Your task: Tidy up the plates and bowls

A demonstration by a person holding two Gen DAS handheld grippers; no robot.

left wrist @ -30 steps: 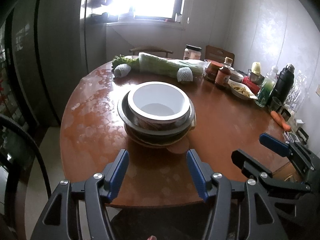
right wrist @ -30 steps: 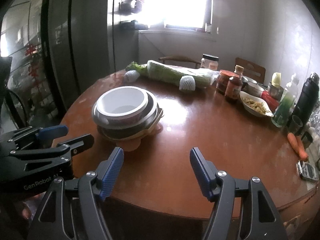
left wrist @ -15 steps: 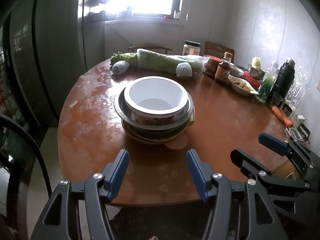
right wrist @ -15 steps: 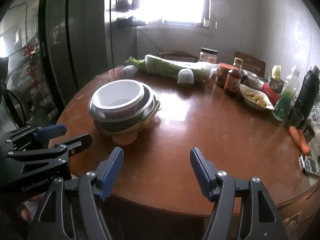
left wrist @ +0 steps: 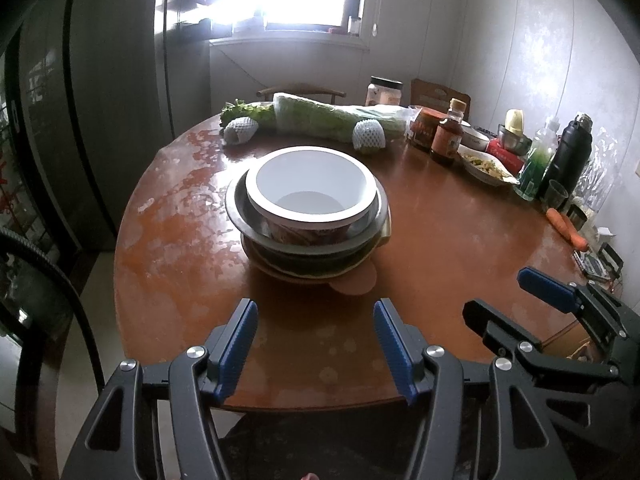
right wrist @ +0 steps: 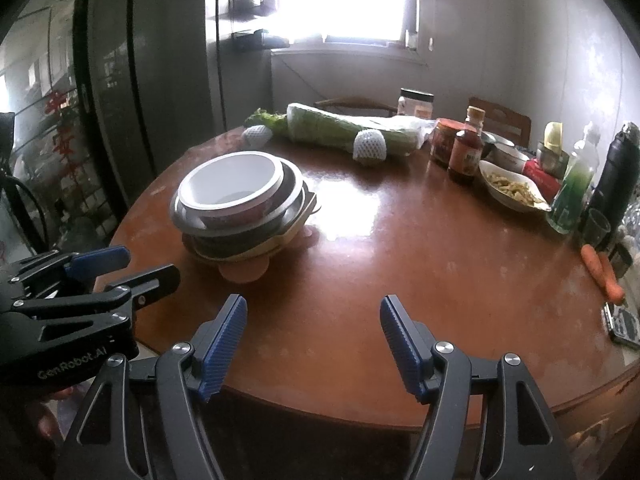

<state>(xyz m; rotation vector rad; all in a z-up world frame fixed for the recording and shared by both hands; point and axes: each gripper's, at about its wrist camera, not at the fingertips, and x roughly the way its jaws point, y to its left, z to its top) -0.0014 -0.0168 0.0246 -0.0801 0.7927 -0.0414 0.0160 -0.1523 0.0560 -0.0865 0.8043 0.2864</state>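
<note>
Though nested, white bowl (left wrist: 310, 192) empty

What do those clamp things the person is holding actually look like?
Each hand-held gripper, left and right, is a black frame of angular struts with silver screws, ending in two fingers faced with ribbed blue pads. White "GenRobot.AI" lettering marks the left one's side.

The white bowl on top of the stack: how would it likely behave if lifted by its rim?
The white bowl looks rigid, likely ceramic or melamine, so stiff but perhaps chippable. Its glossy rim may be slippery. It sits loose inside the metal bowl, so it should lift free.
</note>
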